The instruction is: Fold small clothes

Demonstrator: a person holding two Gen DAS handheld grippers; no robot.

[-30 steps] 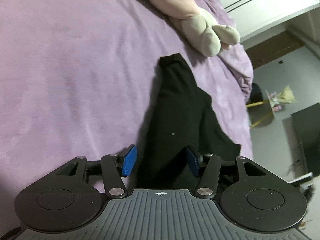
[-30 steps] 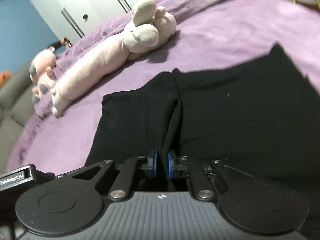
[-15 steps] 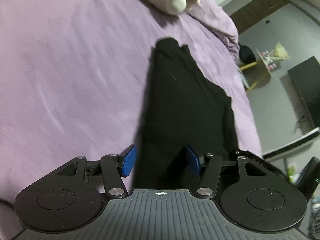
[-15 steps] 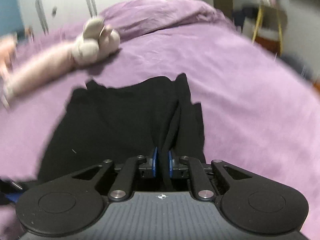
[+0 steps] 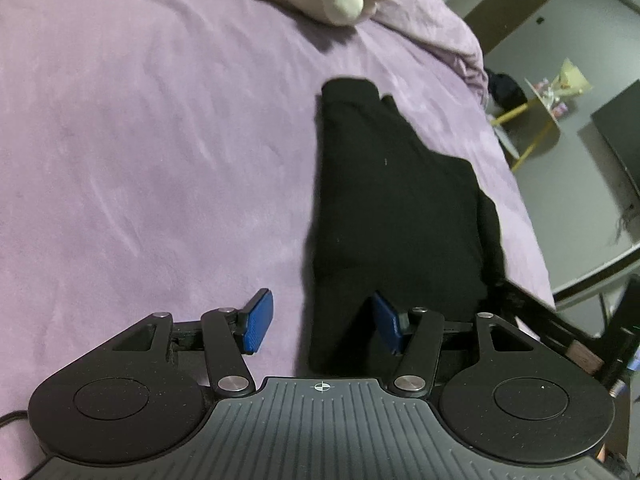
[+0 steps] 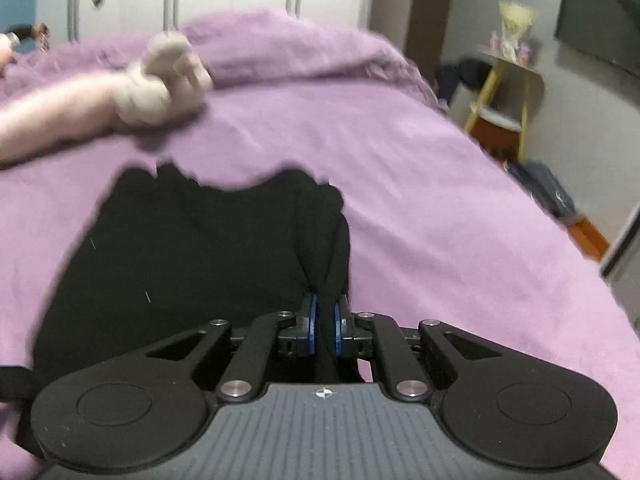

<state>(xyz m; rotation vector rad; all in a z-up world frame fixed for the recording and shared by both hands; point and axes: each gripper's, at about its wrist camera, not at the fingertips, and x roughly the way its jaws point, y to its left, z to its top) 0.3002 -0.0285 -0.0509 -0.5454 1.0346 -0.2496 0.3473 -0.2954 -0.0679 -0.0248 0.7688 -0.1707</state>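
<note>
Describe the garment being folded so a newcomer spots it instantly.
On the purple bedspread, below the pale plush toy, lies the black garment. It is the only dark cloth on the bed, its edge pinched in the right hand-held gripper.

the left gripper (image 5: pixel 320 326) points steeply downward with its jaws standing well apart, the blue pads (image 5: pixel 258 326) pressing on nothing. the right gripper (image 6: pixel 324 330) also tilts down, its jaws nearly together and pinching a fold of the black garment (image 6: pixel 192 252).

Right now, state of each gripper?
Left gripper: open, edge of the black garment between its pads, not pinched.
Right gripper: shut on a bunched fold of the black garment.
</note>
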